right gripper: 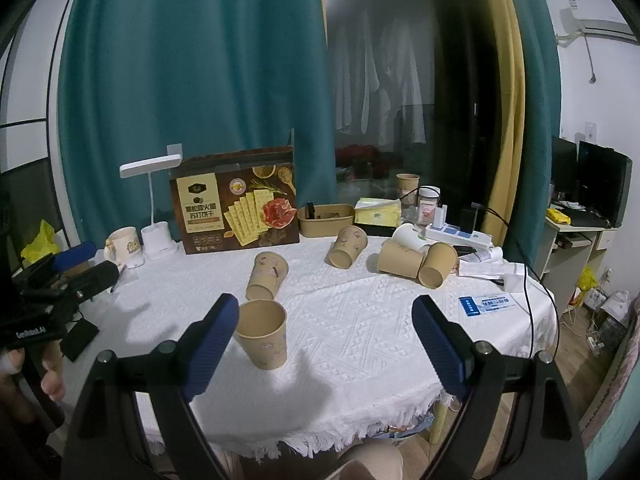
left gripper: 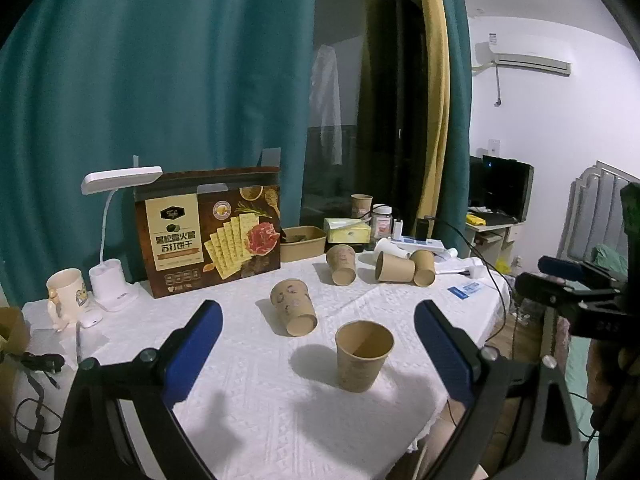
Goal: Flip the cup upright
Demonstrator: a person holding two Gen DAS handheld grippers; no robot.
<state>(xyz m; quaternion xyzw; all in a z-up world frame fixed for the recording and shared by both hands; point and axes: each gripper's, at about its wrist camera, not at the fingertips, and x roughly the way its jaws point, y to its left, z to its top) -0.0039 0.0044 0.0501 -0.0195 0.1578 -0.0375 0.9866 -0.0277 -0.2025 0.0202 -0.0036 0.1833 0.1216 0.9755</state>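
Paper cup [left gripper: 363, 355] stands upright near the front edge of the table, mouth up, its long axis vertical and its narrower base on the cloth. It is plain brown card with a faint printed pattern low on its wall, and the inside looks bare. Just behind it a second cup [left gripper: 294, 307] lies on its side, open mouth toward the cameras and base pointing away toward the cracker box [left gripper: 210, 232]. Three more cups [left gripper: 404, 267] lie tipped over farther back, two of them touching.

Left gripper [left gripper: 318, 354] hangs with its blue pads spread wide; the upright cup sits in the gap but touches neither pad. Right gripper [right gripper: 325, 346] is likewise spread wide and holds nothing; the upright cup stands just beside its left pad [right gripper: 212, 344], whether touching it I cannot tell.

White tablecloth [right gripper: 360, 320] with a raised diamond weave and a fringed hem covers the table. A white desk lamp [left gripper: 116, 216] and a cream mug [left gripper: 66, 296] stand at the back left, a power strip [right gripper: 456, 236] at the back right. Teal curtains [left gripper: 160, 80] and a dark window close the room behind.
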